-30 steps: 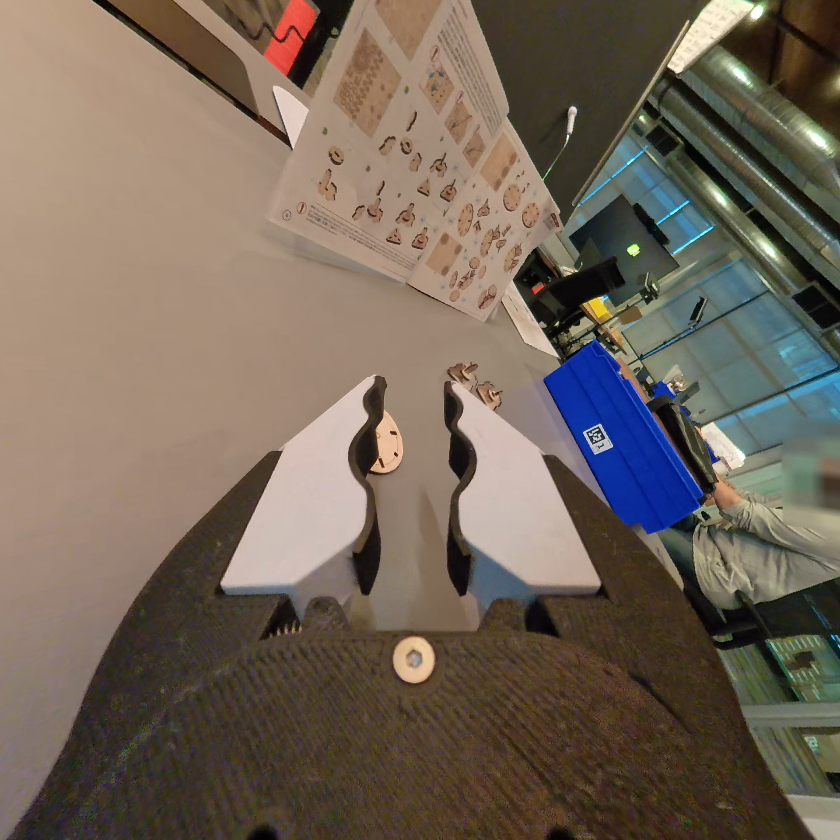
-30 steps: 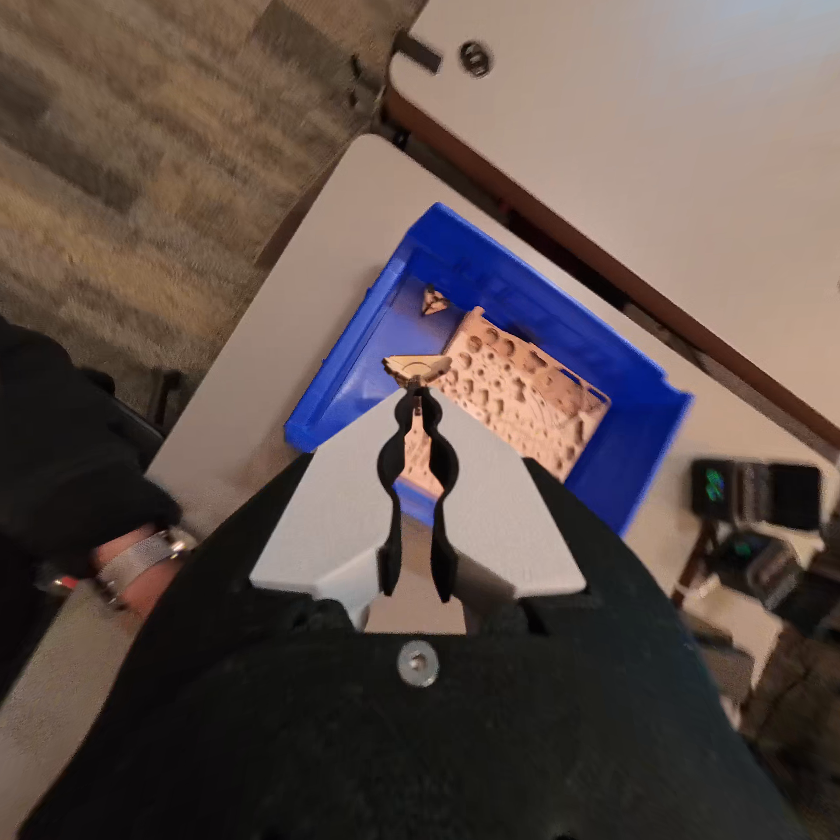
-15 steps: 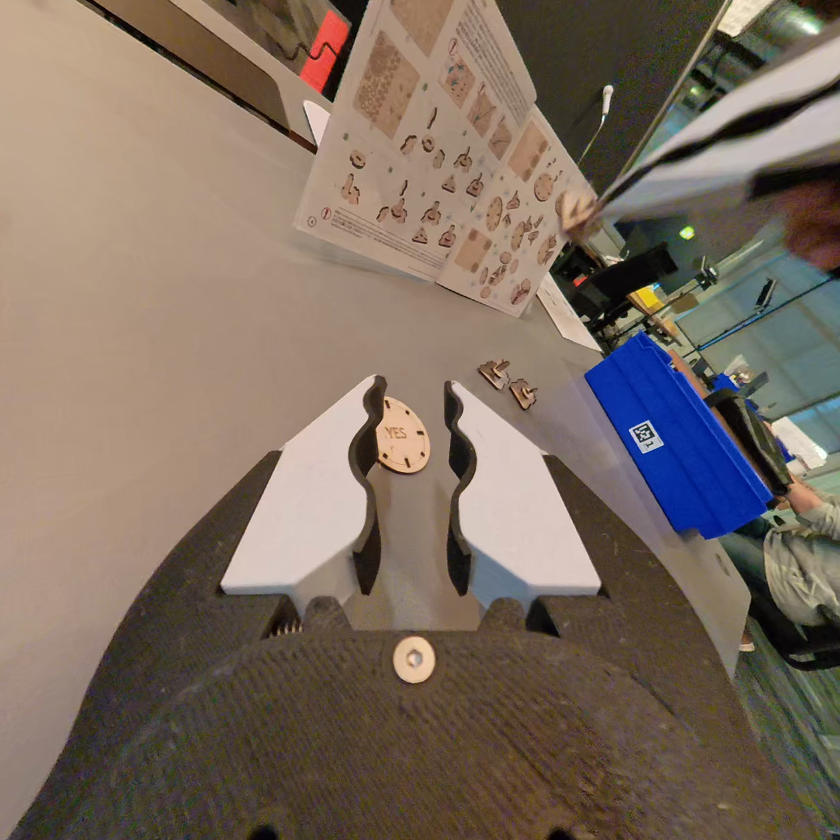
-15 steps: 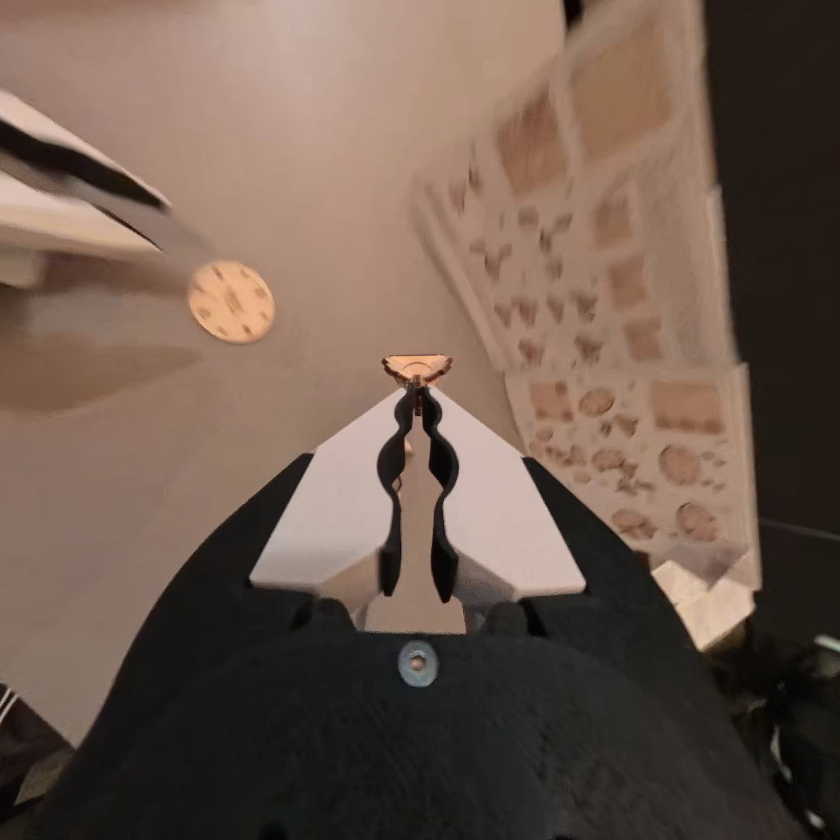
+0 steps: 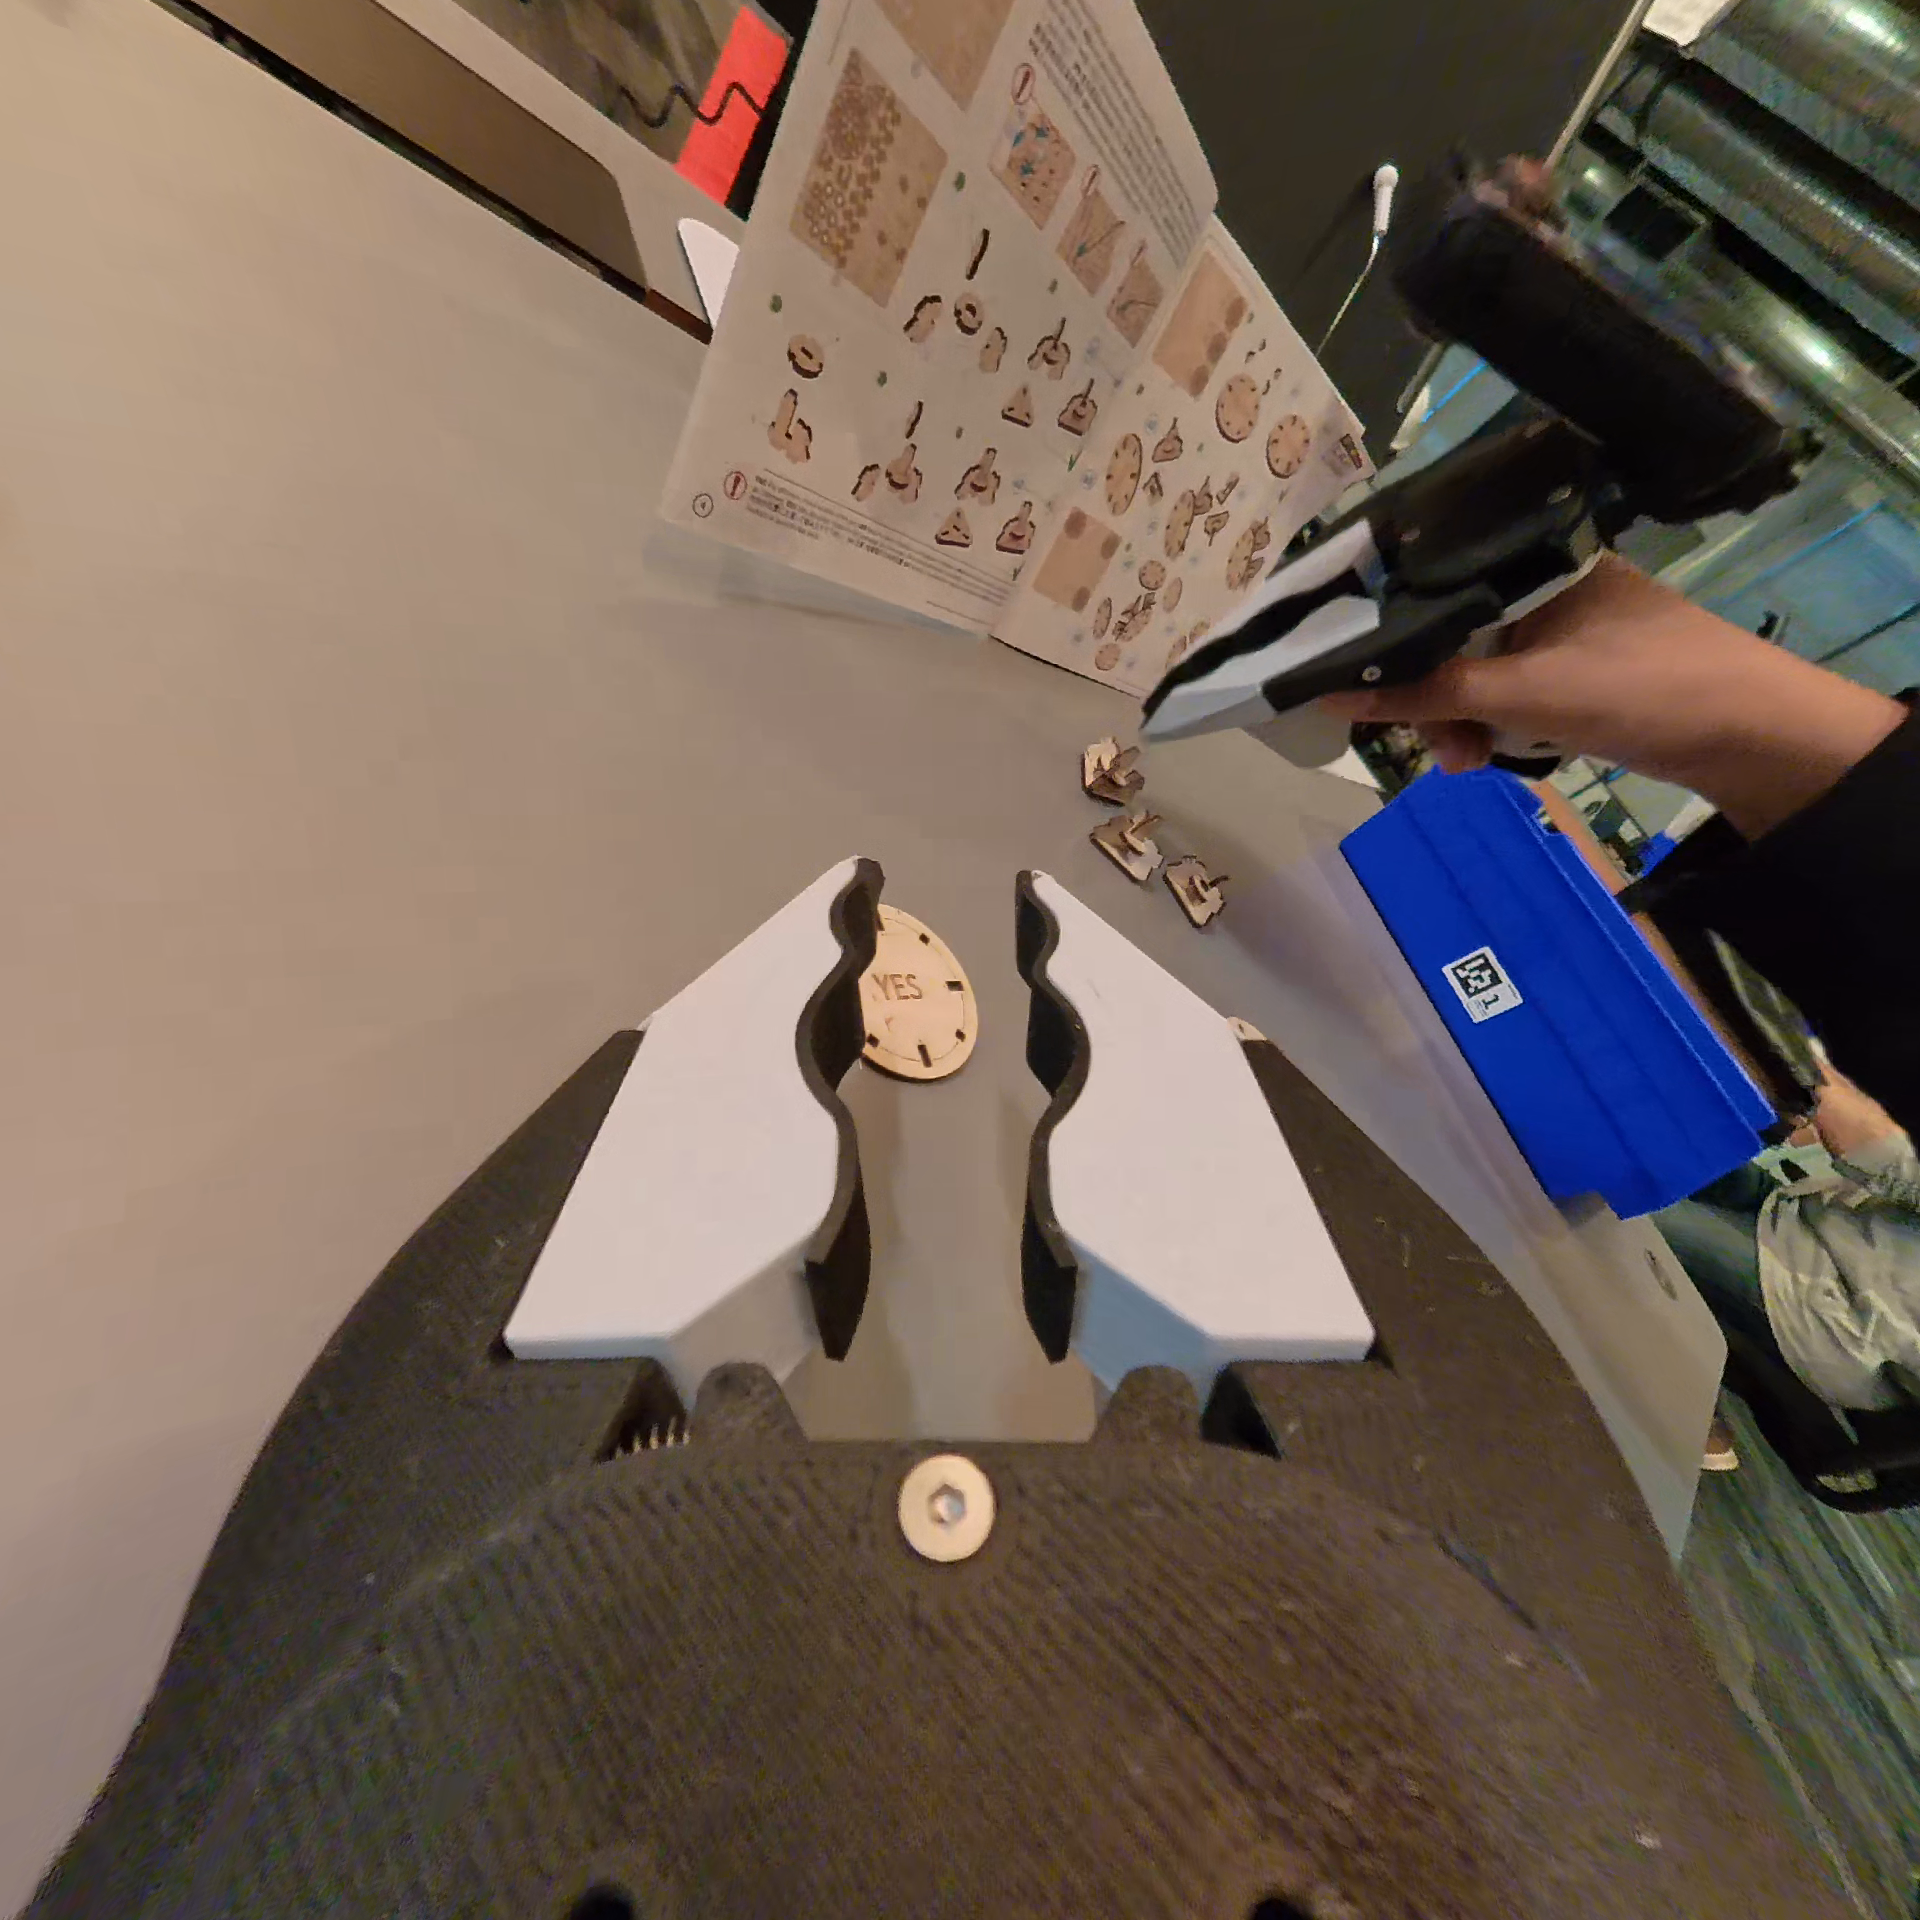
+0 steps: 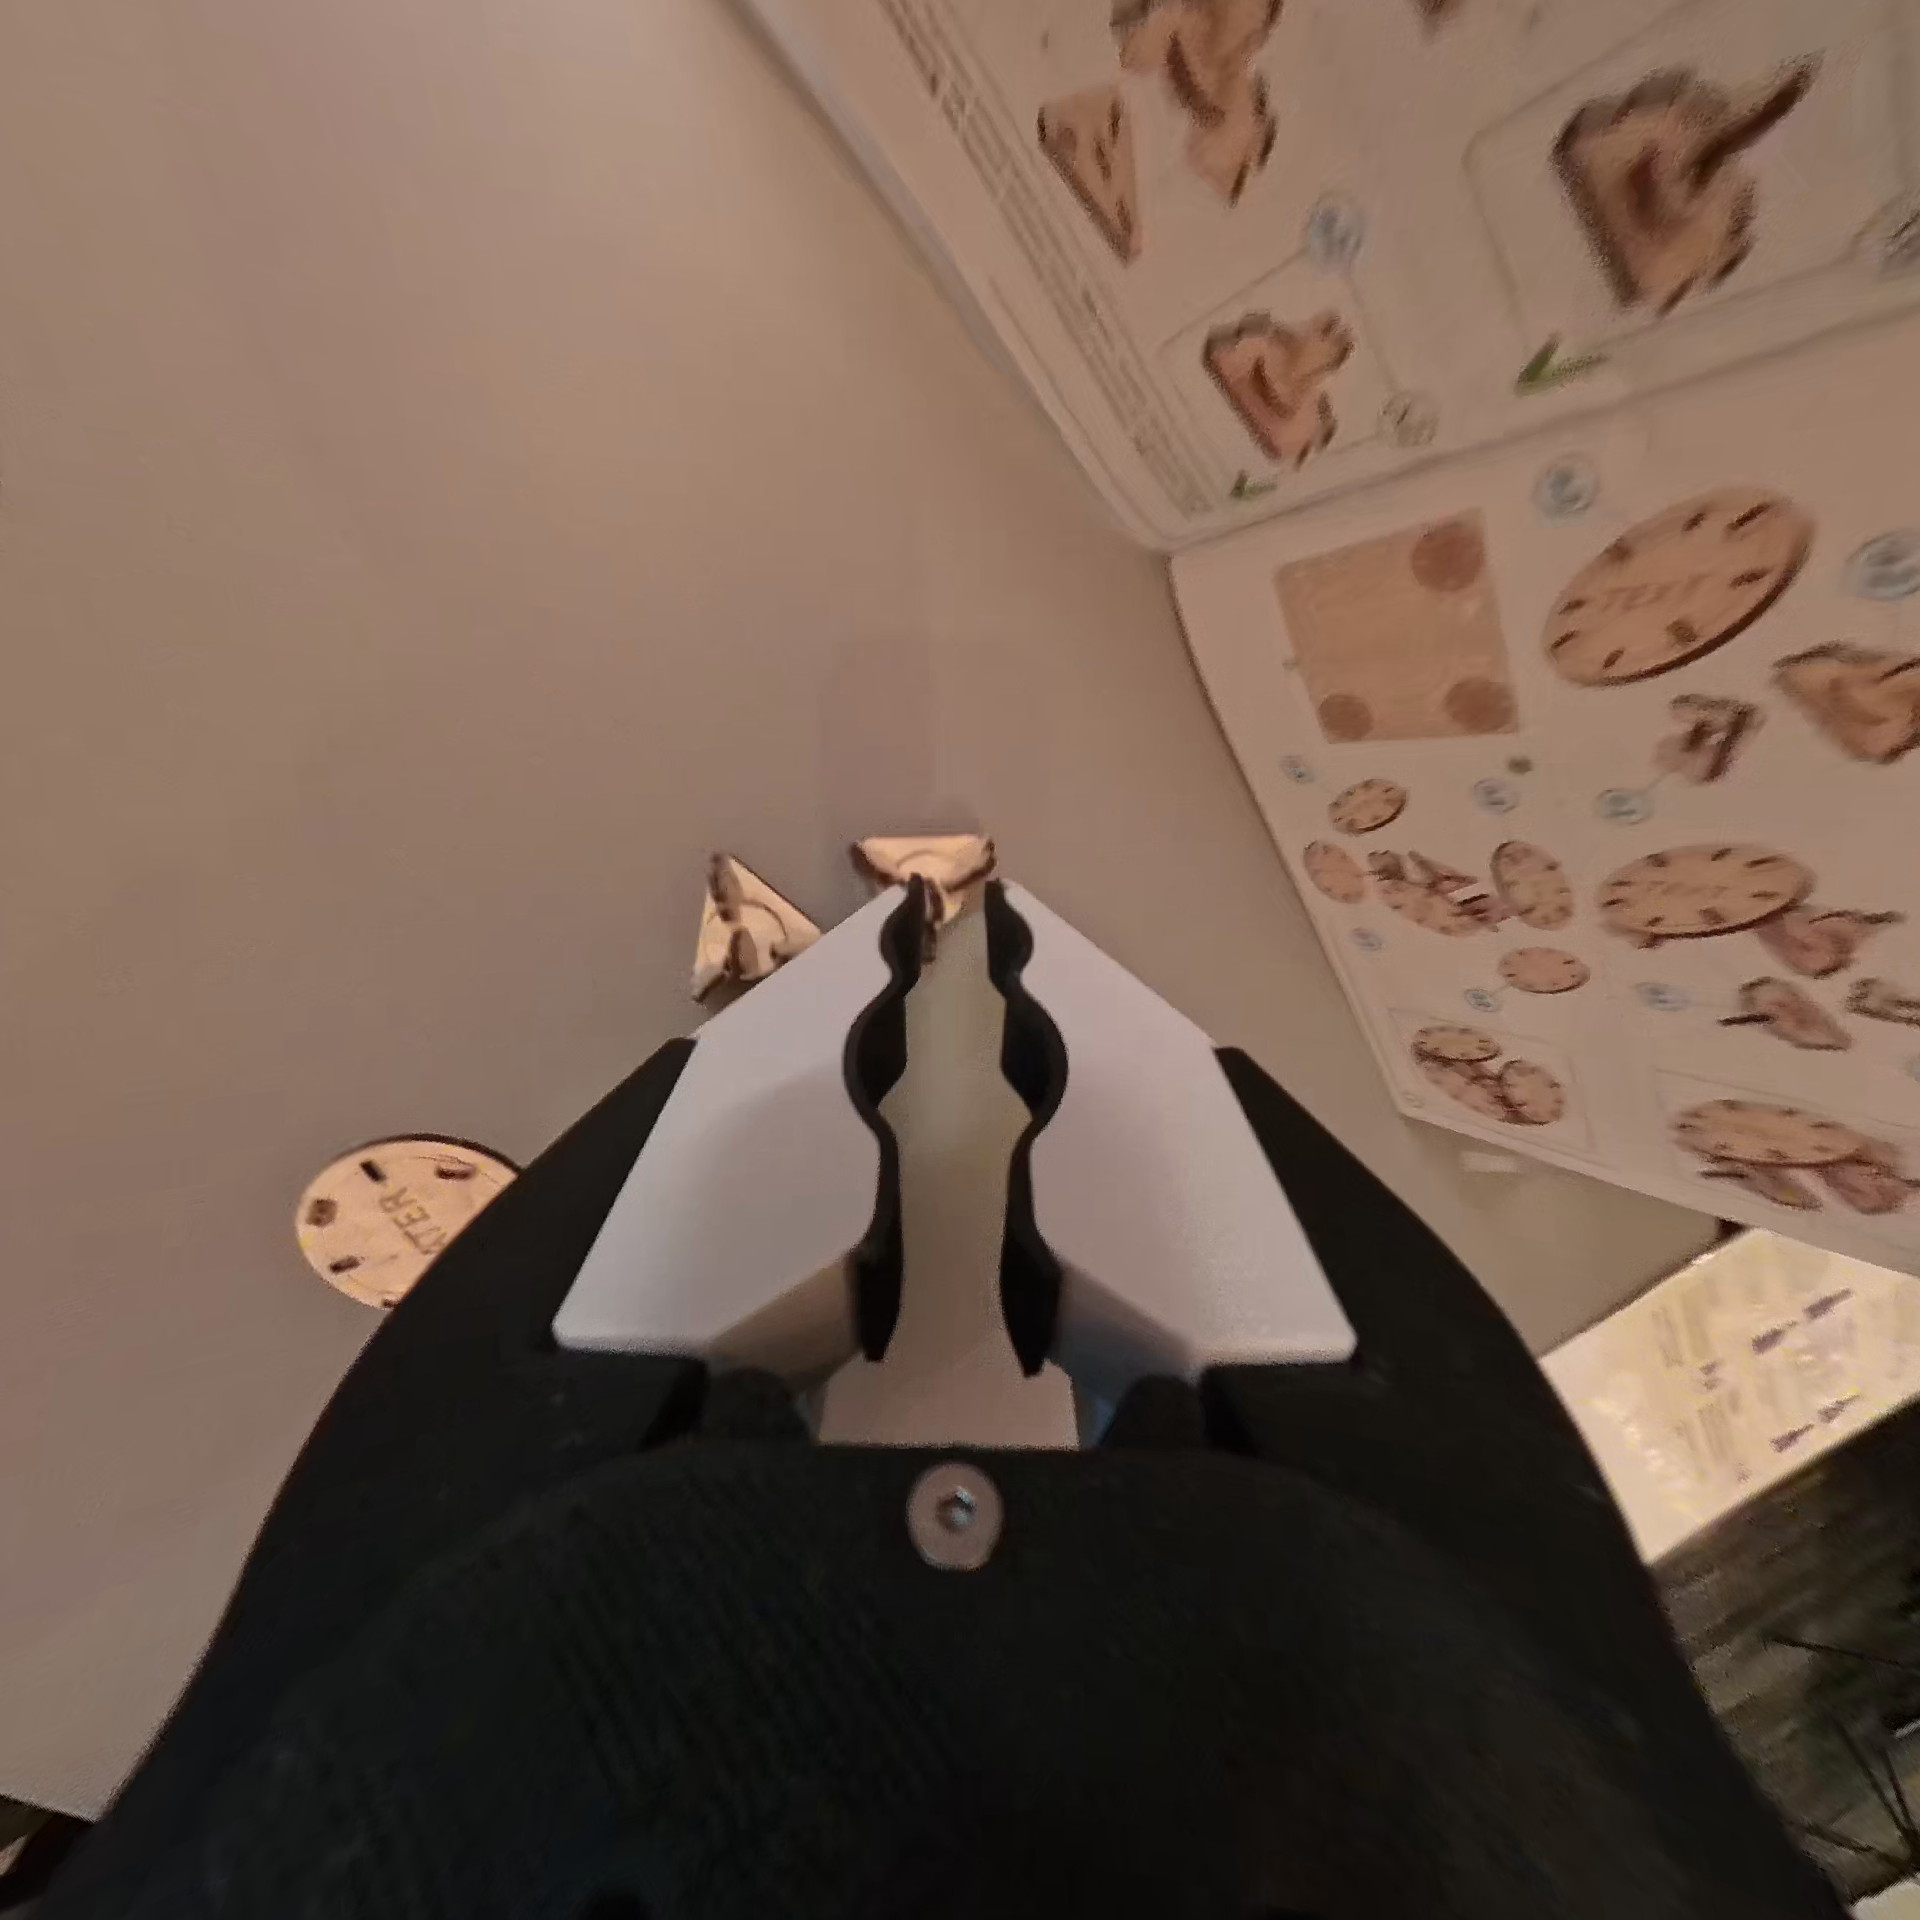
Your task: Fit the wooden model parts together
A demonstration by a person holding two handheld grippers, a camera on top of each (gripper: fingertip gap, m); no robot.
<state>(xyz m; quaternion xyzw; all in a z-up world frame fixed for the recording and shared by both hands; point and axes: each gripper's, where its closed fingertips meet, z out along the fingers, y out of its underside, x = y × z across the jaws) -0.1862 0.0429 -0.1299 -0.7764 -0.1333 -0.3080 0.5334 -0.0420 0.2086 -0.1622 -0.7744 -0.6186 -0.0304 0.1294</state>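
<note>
Right wrist view, pale triangular wooden piece (image 6: 920, 868), dark-burnt edges, on table (image 6: 416, 520)

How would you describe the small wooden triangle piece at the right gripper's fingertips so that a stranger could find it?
Start at the blue bin on the grey table: a row of three small wooden triangle pieces runs from it toward the open instruction booklet. The end piece lies nearest the booklet, and it alone sits right at the tips of the right gripper.

My right gripper (image 6: 951, 891) has carried the triangular wooden piece (image 6: 923, 868) from the blue bin (image 5: 1558, 1039) to the table (image 6: 416, 520). Its jaws have now parted around it.
</note>
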